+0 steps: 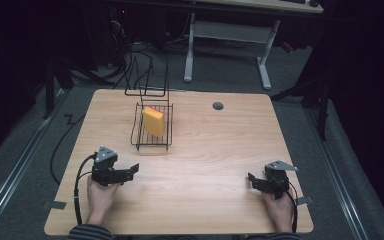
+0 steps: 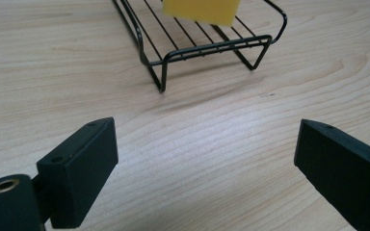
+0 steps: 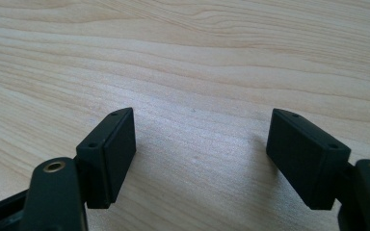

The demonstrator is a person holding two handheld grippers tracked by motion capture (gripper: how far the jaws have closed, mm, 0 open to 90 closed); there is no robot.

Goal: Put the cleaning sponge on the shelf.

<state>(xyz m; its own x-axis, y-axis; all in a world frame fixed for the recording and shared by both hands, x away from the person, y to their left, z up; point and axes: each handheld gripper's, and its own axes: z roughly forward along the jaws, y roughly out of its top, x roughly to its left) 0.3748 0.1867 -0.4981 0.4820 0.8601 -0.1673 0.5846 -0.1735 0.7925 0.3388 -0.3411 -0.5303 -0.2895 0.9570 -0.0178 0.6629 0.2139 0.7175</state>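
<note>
The yellow sponge [image 2: 200, 10] is cut off by the top edge of the left gripper view, as is the far end of the black wire rack [image 2: 207, 45]. In the high view, darkness hides the room around the wooden table [image 1: 205, 165].

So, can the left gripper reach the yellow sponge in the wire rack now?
Probably yes: the left gripper is open, and bare table lies between it and the sponge leaning in the rack.

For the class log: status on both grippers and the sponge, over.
Left gripper open, empty, low over table. Right gripper open, empty. Yellow sponge on edge in wire rack. Path clear.
</note>
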